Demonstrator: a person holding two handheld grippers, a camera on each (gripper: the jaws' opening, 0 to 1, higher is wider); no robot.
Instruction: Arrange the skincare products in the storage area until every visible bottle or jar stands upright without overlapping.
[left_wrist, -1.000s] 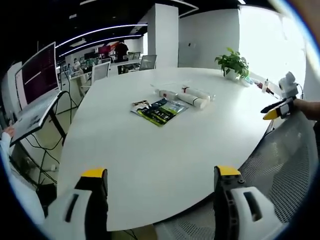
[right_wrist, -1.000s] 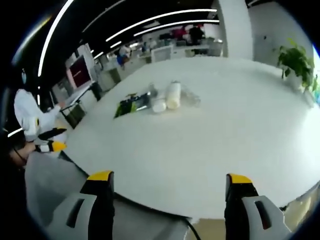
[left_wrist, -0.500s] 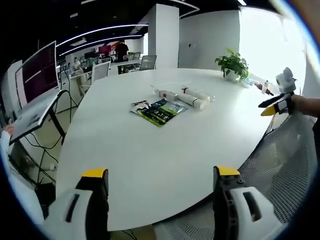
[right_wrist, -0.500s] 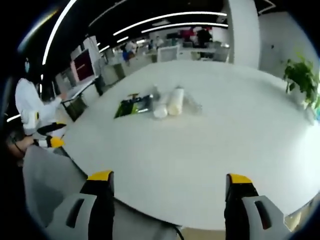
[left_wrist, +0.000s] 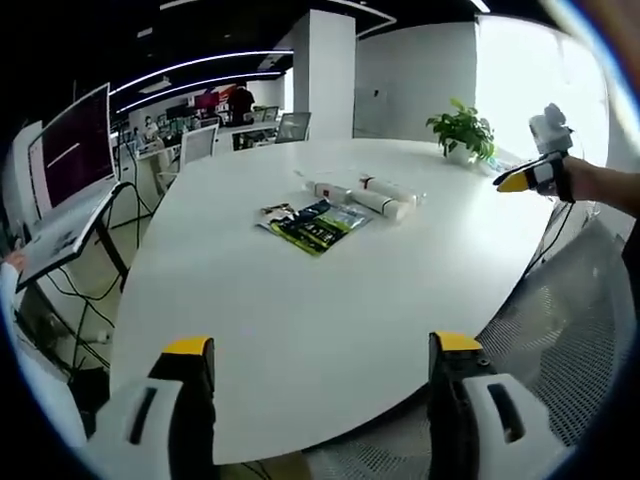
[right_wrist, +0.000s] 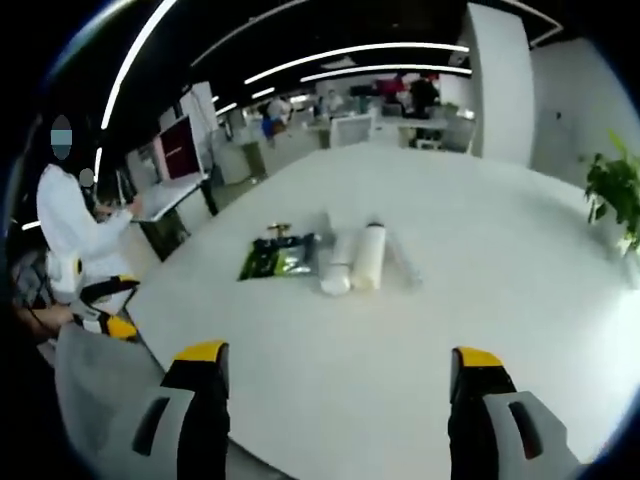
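A big white oval table (left_wrist: 300, 300) carries everything. Near its middle lie two white bottles (right_wrist: 356, 262) on their sides, side by side and touching — beside them a clear tube (right_wrist: 400, 262), also lying flat. A green packet (left_wrist: 318, 223) lies flat just beside the bottles. A potted plant (left_wrist: 462, 130) stands at the far edge.

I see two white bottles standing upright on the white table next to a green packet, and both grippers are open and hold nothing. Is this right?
Not quite. The two white bottles are not upright: they lie on their sides, side by side, as the right gripper view shows. The rest holds: they are on the white table next to the green packet, and the left gripper and right gripper are open and hold nothing.
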